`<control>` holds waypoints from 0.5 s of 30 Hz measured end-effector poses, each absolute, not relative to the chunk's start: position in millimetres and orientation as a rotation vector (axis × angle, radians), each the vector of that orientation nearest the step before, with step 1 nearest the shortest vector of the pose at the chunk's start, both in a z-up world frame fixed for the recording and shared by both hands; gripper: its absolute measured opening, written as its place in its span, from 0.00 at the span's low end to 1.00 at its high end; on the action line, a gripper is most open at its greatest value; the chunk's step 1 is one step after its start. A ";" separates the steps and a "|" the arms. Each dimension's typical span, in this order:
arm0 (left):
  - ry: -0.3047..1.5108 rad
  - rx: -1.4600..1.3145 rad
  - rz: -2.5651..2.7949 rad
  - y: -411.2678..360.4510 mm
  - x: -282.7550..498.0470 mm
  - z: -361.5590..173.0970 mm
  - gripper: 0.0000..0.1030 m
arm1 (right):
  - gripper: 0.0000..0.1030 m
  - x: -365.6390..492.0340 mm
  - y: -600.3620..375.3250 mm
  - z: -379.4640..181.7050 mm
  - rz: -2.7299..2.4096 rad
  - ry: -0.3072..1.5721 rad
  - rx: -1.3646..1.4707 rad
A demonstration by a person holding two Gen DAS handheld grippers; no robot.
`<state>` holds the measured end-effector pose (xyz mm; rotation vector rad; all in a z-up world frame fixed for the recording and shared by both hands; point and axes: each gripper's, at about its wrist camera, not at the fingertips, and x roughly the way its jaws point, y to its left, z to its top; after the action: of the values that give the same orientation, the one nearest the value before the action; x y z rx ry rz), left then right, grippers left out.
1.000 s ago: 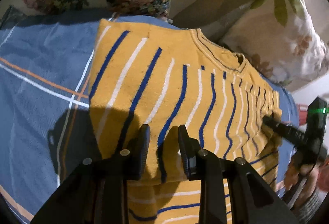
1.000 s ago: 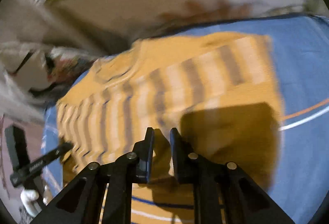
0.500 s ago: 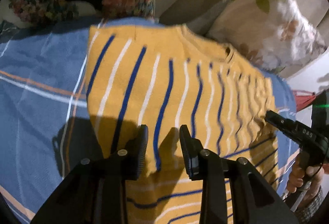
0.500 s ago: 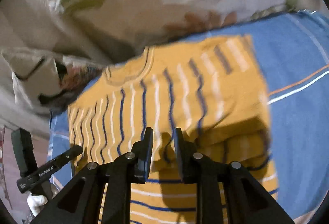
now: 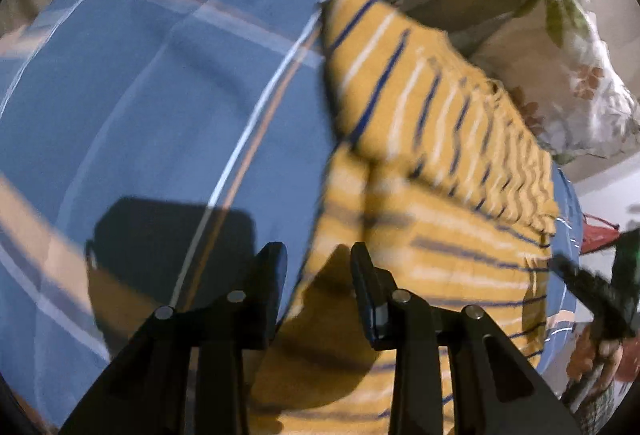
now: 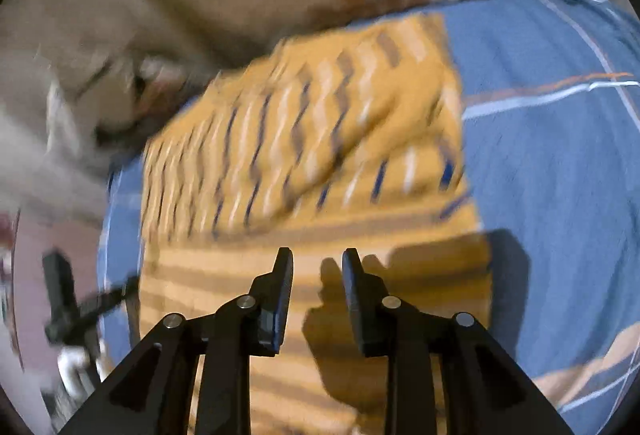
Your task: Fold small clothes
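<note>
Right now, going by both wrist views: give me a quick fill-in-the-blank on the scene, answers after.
1. The folded sweater is yellow with white and ____ stripes.
2. It lies on a ____ bedsheet crossed by white and orange lines.
3. Between the fingers of the right gripper there is ____ held.
4. Beyond the sweater sits a ____-print pillow.

Missing words: blue; blue; nothing; floral
</note>
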<state>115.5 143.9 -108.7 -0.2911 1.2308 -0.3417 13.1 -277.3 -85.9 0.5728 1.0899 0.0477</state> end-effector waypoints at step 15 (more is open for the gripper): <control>1.182 -0.431 -0.333 171.6 -6.4 -116.8 0.36 | 0.29 -119.2 -275.4 -113.6 0.184 1.191 0.567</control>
<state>-6.4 171.6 -116.8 -0.4315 1.1825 -0.3328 -119.2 -275.4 -113.6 0.5668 1.1911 0.1836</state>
